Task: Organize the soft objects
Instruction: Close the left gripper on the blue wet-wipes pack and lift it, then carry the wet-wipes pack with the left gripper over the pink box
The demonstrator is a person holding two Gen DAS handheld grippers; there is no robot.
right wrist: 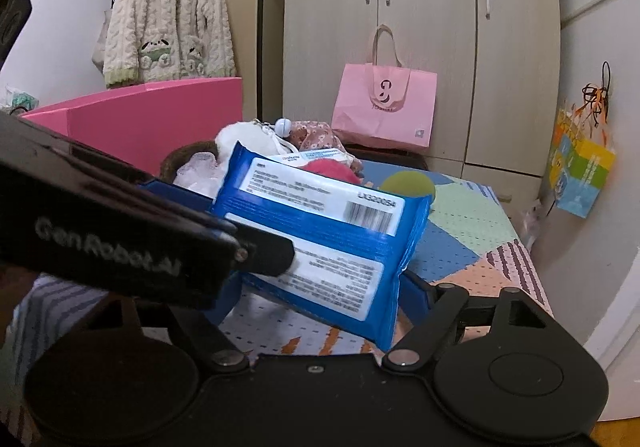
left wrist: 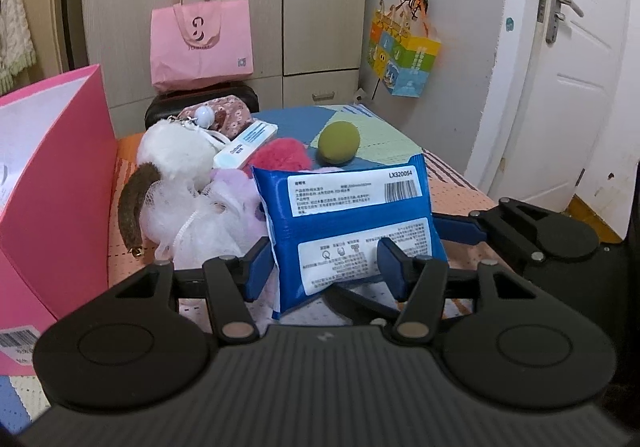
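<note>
A blue packet of wipes (left wrist: 352,215) with white labels stands upright over the patterned mat (left wrist: 452,195). My left gripper (left wrist: 325,263) is shut on it, with one blue pad on each side of its lower half. My right gripper (right wrist: 320,293) comes in from the right and straddles the same packet (right wrist: 320,231). One of its fingers (left wrist: 460,227) lies at the packet's right edge, and I see no squeeze there. Behind the packet lies a heap: a white plush (left wrist: 176,155), a mesh bath puff (left wrist: 200,215), a red fluffy piece (left wrist: 280,155) and a green ball (left wrist: 339,141).
An open pink box (left wrist: 52,167) stands at the left edge of the mat. A white and blue tube (left wrist: 246,145) and a floral pouch (left wrist: 228,117) lie at the back. Beyond are a pink tote bag (left wrist: 200,43), cupboards and a white door (left wrist: 560,67).
</note>
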